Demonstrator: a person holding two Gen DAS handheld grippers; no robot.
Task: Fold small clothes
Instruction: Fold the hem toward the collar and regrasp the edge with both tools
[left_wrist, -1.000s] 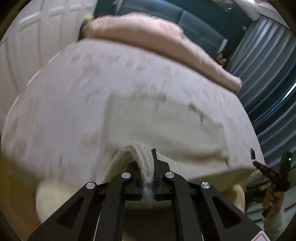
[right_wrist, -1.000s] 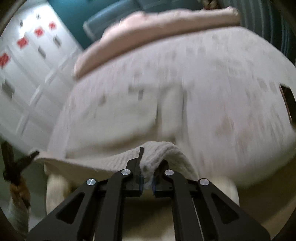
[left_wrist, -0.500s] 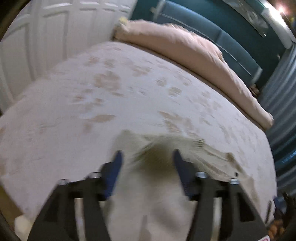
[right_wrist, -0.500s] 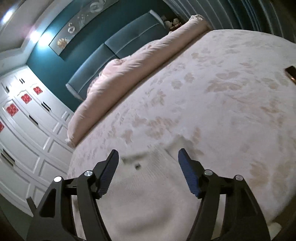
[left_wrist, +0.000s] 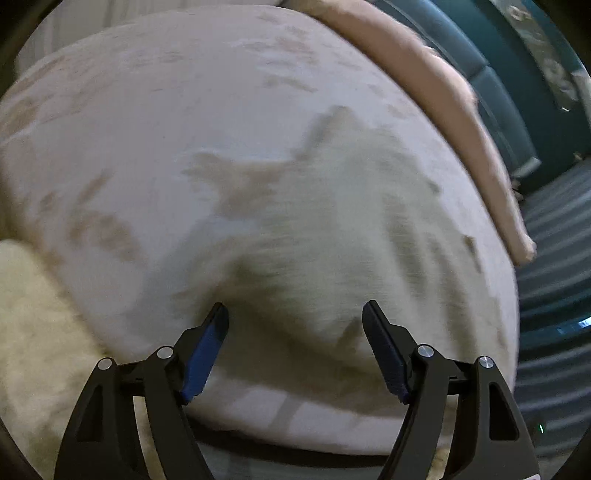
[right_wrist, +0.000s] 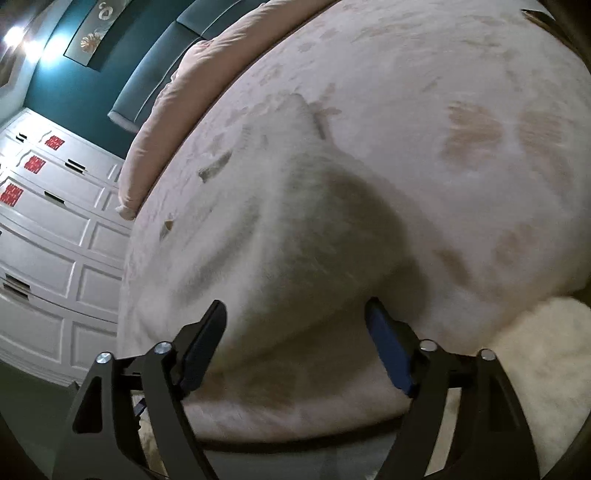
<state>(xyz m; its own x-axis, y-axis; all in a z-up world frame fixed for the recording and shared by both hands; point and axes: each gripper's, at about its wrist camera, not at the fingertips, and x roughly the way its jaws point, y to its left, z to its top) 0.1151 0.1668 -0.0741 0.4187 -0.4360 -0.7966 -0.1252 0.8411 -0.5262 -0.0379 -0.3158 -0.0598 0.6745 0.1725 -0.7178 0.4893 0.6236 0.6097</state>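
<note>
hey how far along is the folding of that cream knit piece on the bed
Done: the cream knit garment lies on the bed, released by both claws. In hand: nothing; the left claw and right claw are open over its near edge. Left: blur hides how many folds exist, so at least checking and tidying the fold remains.

garment (left_wrist: 332, 229): 1 | bed (left_wrist: 155, 110): 1 | left claw (left_wrist: 295, 325): 1 | right claw (right_wrist: 295, 321): 1
</note>
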